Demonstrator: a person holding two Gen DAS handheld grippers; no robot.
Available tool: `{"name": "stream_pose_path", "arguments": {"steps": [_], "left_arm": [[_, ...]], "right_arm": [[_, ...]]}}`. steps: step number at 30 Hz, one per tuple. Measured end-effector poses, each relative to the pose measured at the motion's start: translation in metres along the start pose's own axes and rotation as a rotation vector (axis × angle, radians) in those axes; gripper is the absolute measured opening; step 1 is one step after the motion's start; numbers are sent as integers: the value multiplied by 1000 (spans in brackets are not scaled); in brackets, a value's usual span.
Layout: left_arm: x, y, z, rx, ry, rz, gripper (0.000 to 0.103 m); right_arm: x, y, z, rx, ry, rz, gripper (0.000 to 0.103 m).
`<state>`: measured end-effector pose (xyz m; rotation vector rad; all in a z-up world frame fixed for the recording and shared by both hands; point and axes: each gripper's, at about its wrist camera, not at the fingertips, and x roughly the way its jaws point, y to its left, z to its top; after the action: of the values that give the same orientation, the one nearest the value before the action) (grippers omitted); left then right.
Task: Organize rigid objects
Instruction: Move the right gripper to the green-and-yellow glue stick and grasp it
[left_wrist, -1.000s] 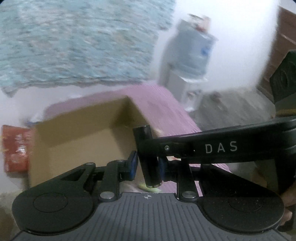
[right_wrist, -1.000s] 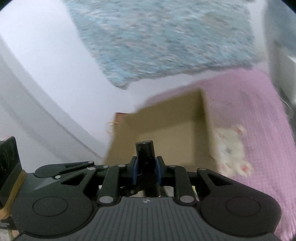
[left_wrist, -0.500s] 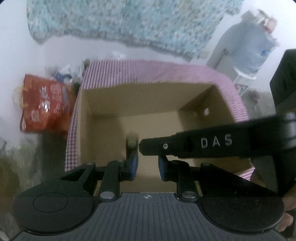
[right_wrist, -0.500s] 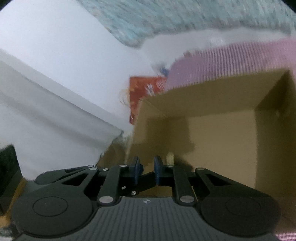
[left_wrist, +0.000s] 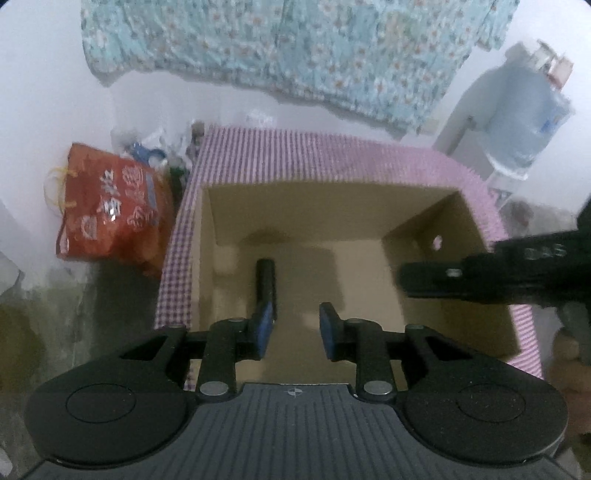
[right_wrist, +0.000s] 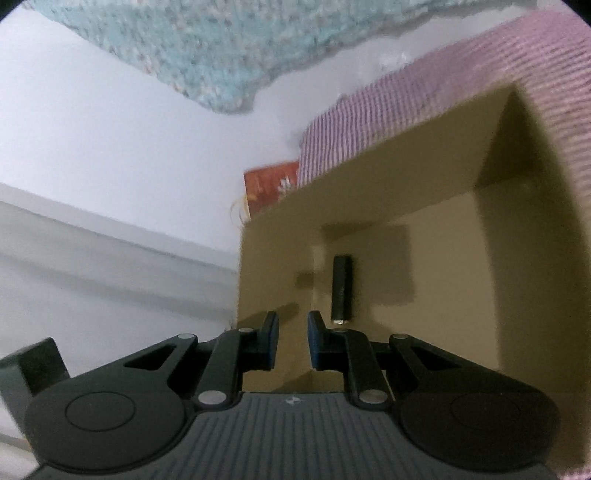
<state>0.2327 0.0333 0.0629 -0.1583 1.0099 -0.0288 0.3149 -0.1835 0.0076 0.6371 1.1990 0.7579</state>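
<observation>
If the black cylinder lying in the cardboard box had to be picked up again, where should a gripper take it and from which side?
Probably at mid-length, from above through the open top. The black cylinder lies flat on the floor of the cardboard box, clear of the walls, so the fingers could straddle its narrow width. The left gripper, now open, looks best placed.

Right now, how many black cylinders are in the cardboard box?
1 in each view, inside the cardboard box; maybe the same black cylinder, maybe two.
</observation>
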Motion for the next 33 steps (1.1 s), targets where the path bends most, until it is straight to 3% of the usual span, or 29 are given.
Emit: {"name": "stream_pose_path", "arguments": {"steps": [3, 8, 10, 15, 21, 25, 33], "left_arm": [[-22, -2, -3, -5, -38, -24, 32], [-56, -16, -17, 14, -89, -80, 46], [-66, -24, -27, 27, -108, -107, 53], [-69, -51, -59, 84, -100, -169, 53], [-47, -90, -106, 171, -70, -231, 53], [-17, -119, -129, 253, -26, -233, 52], [42, -147, -146, 340, 49, -215, 40]], "right_arm": [[-40, 1, -10, -8, -60, 19, 19], [-107, -4, -38, -43, -165, 33, 19], [-130, -8, -56, -57, -201, 16, 20], [-165, -28, -112, -75, -261, -83, 20], [-157, -57, -156, -79, -212, -175, 20], [-132, -71, -155, -131, -179, -269, 21], [-81, -83, -136, -281, -68, -337, 22]]}}
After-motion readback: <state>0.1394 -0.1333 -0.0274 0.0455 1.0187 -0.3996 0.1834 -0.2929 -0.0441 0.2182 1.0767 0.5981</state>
